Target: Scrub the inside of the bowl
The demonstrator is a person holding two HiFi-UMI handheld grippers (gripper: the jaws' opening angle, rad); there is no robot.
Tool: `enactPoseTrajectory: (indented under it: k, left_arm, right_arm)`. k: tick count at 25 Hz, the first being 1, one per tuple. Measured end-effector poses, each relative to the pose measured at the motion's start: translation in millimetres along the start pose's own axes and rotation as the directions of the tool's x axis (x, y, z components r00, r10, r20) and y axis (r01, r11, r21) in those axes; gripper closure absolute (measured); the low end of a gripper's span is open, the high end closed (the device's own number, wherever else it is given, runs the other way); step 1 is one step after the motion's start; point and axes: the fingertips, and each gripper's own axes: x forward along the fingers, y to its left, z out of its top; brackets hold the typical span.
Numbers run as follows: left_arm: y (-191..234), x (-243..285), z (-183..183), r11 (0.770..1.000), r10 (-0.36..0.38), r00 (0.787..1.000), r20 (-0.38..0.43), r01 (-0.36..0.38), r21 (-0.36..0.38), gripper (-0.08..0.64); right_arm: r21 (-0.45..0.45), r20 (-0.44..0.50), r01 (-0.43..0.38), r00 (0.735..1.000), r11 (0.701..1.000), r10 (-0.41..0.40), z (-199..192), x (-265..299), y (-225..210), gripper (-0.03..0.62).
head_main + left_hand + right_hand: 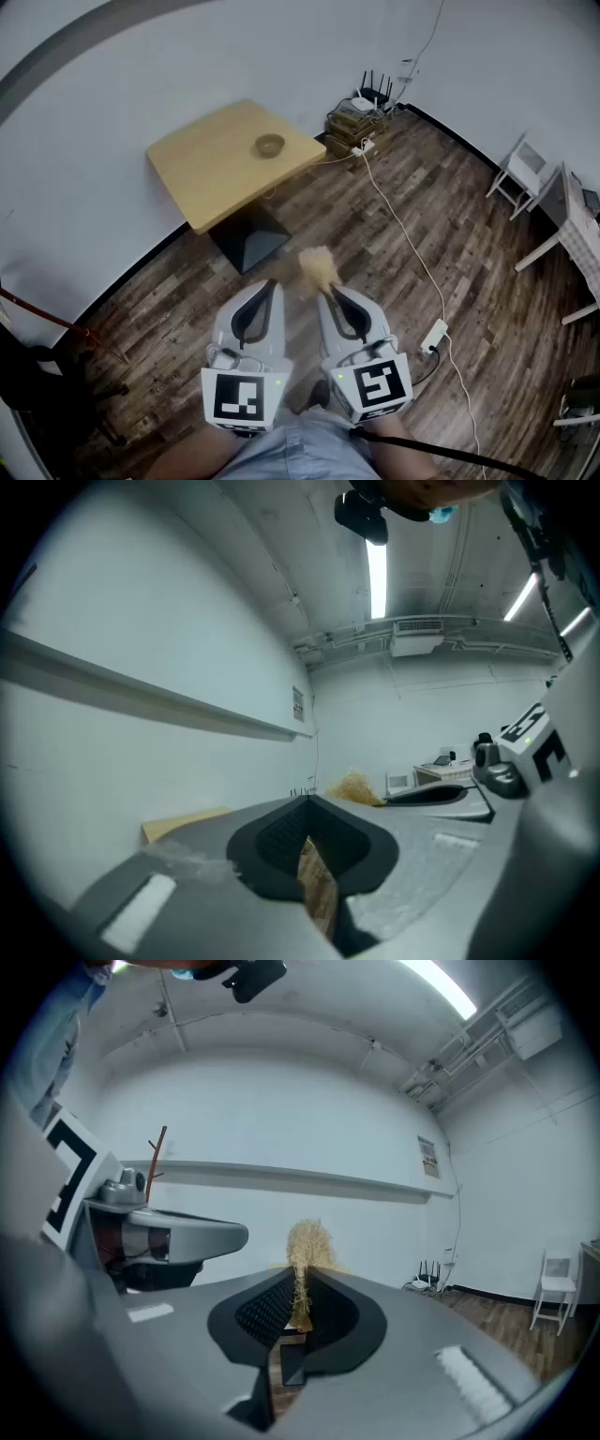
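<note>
A small brown bowl (270, 145) stands on a square light-wood table (211, 164) with a black pedestal, well away from me by the white wall. Both grippers are held low in front of my body, above the wooden floor. My right gripper (328, 292) (298, 1283) is shut on the stem of a straw-coloured scrubbing brush (318, 267) (309, 1241), whose bushy head sticks out past the jaw tips. My left gripper (271, 285) (306, 803) is beside it, its jaws meeting at the tips with nothing between them. The brush (354, 787) also shows in the left gripper view.
A router on stacked boxes (361, 117) sits in the corner beyond the table. A white cable runs across the floor to a power strip (434, 336). A white chair (520, 169) and a white desk (572, 220) stand at the right; dark gear (37, 375) at the left.
</note>
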Motion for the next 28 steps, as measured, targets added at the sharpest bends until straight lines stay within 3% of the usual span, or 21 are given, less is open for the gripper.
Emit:
enactPoseTrajectory:
  k: [19, 28]
  left_arm:
    - [-60, 61, -16, 0.999, 0.049, 0.997, -0.064, -0.049, 0.005, 0.538]
    - [-38, 97, -34, 0.996, 0.087, 0.990, -0.113, -0.089, -0.016, 0.539]
  right_arm:
    - [0.106, 0.006, -0.077, 0.997, 0.991, 0.077, -27, -6, -87, 0.558]
    - [0.140, -0.032, -0.119, 0.992, 0.983, 0.125, -47, 31, -103, 0.558]
